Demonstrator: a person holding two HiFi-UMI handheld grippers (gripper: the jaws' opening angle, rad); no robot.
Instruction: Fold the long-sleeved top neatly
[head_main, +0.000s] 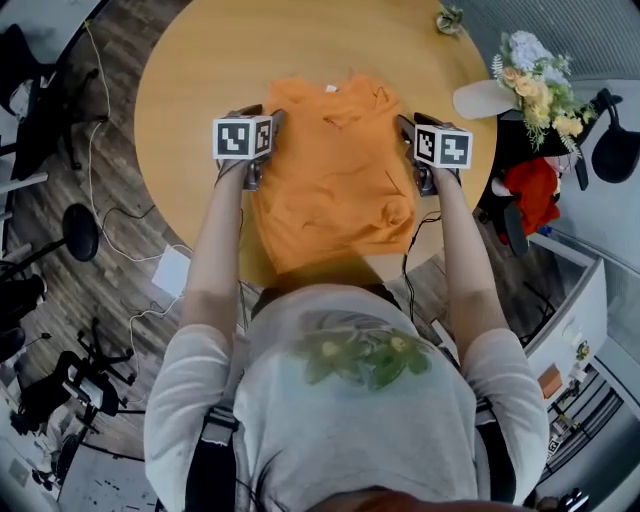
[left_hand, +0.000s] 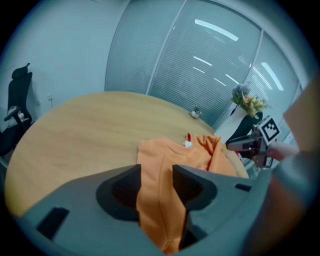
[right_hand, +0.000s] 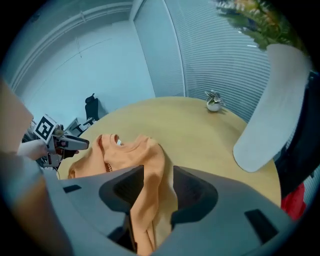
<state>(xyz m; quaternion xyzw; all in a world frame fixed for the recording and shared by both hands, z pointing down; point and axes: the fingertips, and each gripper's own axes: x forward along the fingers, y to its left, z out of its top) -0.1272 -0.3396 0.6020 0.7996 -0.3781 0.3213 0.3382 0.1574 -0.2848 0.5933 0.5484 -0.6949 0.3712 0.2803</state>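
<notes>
Left gripper view — top (left_hand: 156, 167) partly hidden

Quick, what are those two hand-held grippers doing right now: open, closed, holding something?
Left hand-held gripper: closed on the orange top, left edge.
Right hand-held gripper: closed on the same top, right edge.

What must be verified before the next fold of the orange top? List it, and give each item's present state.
1. Left gripper clamps the orange top at its left edge: ok.
2. Right gripper clamps the right edge: ok, though the fabric is bunched between the jaws.
3. Both grips level with each other across the top: ok.
4. Fabric lying smooth: not ok, creases near the lower right.
5. Hem fully on the round table: cannot tell, it reaches the near edge.
</notes>
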